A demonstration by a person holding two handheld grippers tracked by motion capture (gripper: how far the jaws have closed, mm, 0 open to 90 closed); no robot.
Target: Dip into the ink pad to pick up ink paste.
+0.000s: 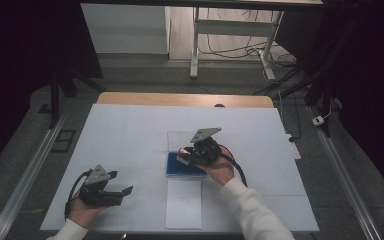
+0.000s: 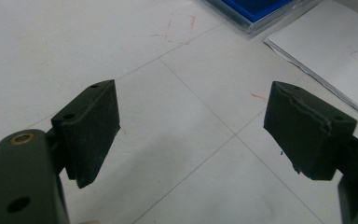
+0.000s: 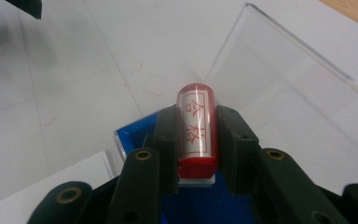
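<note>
2 black jaws of the right gripper (image 3: 196,140) squeeze a red stamp (image 3: 196,133) — it sits over the blue ink pad (image 1: 180,167), whose clear lid (image 3: 289,88) stands open. Left gripper (image 2: 191,135) rests apart near the table's (image 1: 130,130) edge — jaws wide, holding nothing, beside white paper (image 1: 184,204).

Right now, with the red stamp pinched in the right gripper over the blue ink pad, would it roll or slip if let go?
Probably it would roll: the stamp has a rounded cylindrical body. It looks glossy, so it may slide between the right gripper jaws, which clamp its sides. It seems small and light, likely rigid plastic. Set upright on the ink pad it might tip.
</note>
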